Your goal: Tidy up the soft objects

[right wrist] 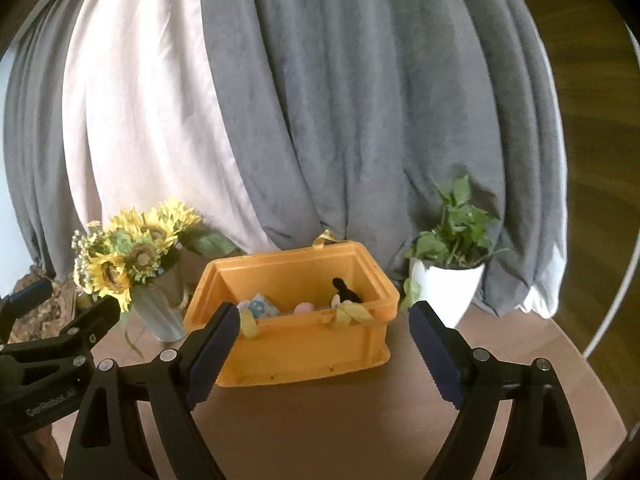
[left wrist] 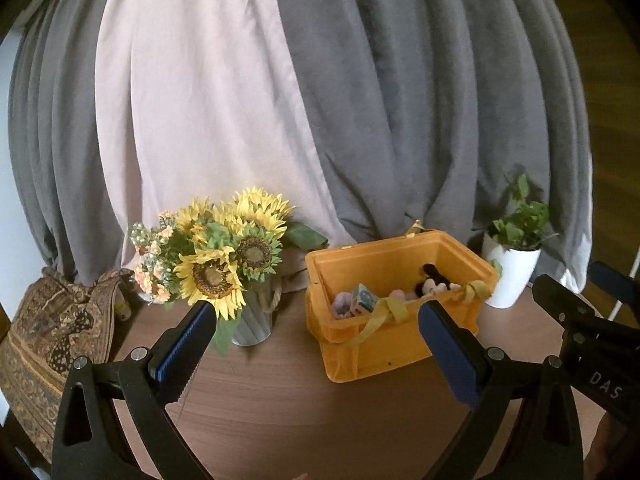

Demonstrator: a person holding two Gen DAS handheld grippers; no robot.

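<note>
An orange plastic crate (left wrist: pixel 372 356) (right wrist: pixel 304 356) stands on the round wooden table, with yellow ribbons hanging over its front rim. Inside lie a black-eared mouse plush (left wrist: pixel 434 282) (right wrist: pixel 345 295), a soft patterned cube (left wrist: pixel 363 299) (right wrist: pixel 262 307) and pink soft toys (left wrist: pixel 398 294) (right wrist: pixel 304 307). My left gripper (left wrist: pixel 316 320) stands open in front of the crate with nothing between its blue pads. My right gripper (right wrist: pixel 324 322) is also open and empty, level with the crate's front wall and a little back from it. Each gripper shows at the edge of the other's view.
A grey vase of sunflowers (left wrist: pixel 224 264) (right wrist: pixel 132 264) stands left of the crate. A white pot with a green plant (left wrist: pixel 514 276) (right wrist: pixel 448 280) stands to its right. A patterned cloth bag (left wrist: pixel 56 328) lies at far left. Grey and pink curtains (left wrist: pixel 360 100) hang behind the table (left wrist: pixel 280 412).
</note>
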